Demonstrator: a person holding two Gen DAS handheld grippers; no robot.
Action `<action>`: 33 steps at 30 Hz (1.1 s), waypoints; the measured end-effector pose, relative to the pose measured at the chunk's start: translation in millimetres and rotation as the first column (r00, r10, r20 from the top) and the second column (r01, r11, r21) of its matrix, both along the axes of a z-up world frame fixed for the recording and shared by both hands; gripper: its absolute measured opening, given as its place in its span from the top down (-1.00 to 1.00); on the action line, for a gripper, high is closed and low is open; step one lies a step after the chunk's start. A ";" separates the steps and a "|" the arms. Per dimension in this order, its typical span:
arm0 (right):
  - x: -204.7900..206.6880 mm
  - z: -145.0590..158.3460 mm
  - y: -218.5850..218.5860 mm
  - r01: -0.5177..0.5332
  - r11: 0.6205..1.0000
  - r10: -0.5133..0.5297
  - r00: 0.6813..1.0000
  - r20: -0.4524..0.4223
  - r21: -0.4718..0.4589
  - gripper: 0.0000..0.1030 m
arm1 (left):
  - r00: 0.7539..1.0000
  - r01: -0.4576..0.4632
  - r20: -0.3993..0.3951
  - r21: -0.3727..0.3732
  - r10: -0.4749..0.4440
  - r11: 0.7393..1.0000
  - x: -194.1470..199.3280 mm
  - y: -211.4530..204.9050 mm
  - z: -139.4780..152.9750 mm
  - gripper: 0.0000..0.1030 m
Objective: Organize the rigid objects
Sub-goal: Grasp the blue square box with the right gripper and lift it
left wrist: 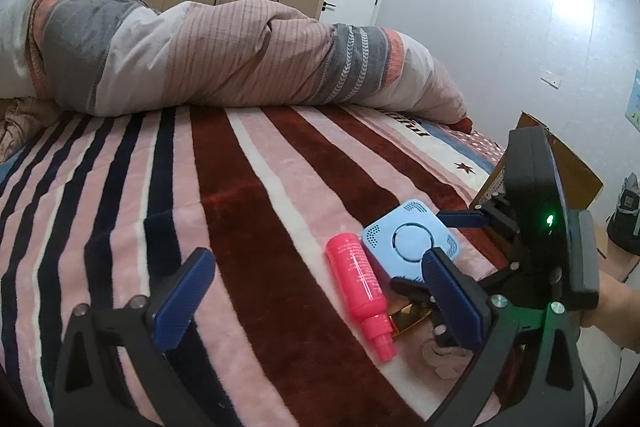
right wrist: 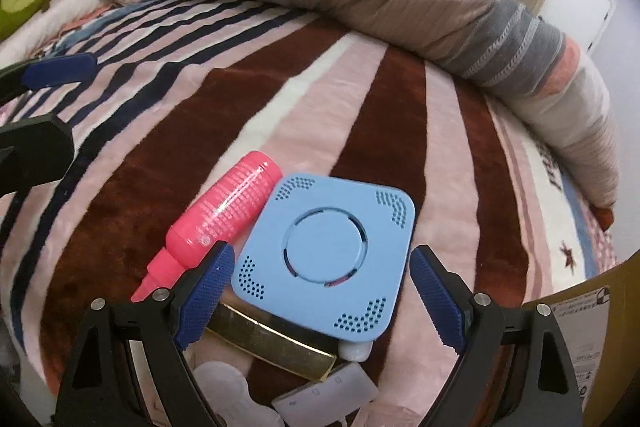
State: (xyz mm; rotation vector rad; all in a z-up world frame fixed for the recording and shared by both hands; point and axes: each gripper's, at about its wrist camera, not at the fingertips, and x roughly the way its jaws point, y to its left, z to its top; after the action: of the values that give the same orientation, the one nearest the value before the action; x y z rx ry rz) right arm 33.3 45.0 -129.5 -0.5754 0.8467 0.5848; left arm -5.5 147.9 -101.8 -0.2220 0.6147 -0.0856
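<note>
Right wrist view: right gripper (right wrist: 318, 301) is spread wide w/ nothing held, fingers either side of the blue box (right wrist: 326, 257), pads not yet touching it. Box lies flat on the striped blanket (right wrist: 360, 87), its near edge over a gold bar (right wrist: 276, 341); pink bottle (right wrist: 218, 219) lies on its side touching the box's left edge, and the left fingertip (right wrist: 208, 287) sits right by the bottle's neck. Left gripper (left wrist: 316, 303) is also wide open & empty, off to the side over the blanket. Cardboard box (left wrist: 560, 155) stands at the bed's edge, prob. the drop spot. Risks: closing now could catch the bottle neck along w/ the box, or roll the bottle off; box resting on the bar may tilt & slip from the pads; soft blanket gives under any push.
</note>
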 end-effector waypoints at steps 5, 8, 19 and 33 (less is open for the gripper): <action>4.3 13.6 -25.4 0.066 0.998 -0.066 0.996 0.051 -0.001 -0.71 | 1.000 0.005 -0.003 -0.003 -0.005 1.000 -1.2 -2.7 2.1 -0.99; 11.9 18.6 -37.7 0.055 0.998 -0.056 0.998 0.010 0.041 -0.71 | 1.000 0.008 -0.003 0.002 -0.008 1.000 -2.4 -4.4 4.3 -0.99; 27.4 -0.9 -3.2 -0.087 0.996 0.087 0.996 -0.033 0.007 -0.84 | 0.999 0.018 -0.028 -0.015 -0.018 1.000 3.4 -2.3 -1.7 -0.99; -16.1 51.2 -27.2 -0.157 0.976 0.138 0.982 0.131 0.152 -0.54 | 0.985 0.168 -0.011 -0.147 -0.172 0.975 15.2 -35.0 28.2 -0.99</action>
State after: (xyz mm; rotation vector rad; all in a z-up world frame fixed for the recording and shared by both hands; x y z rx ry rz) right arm 17.2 17.7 -78.3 -0.5222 0.6396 0.7401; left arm 9.8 112.9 -73.6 -0.3116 0.6505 -0.2942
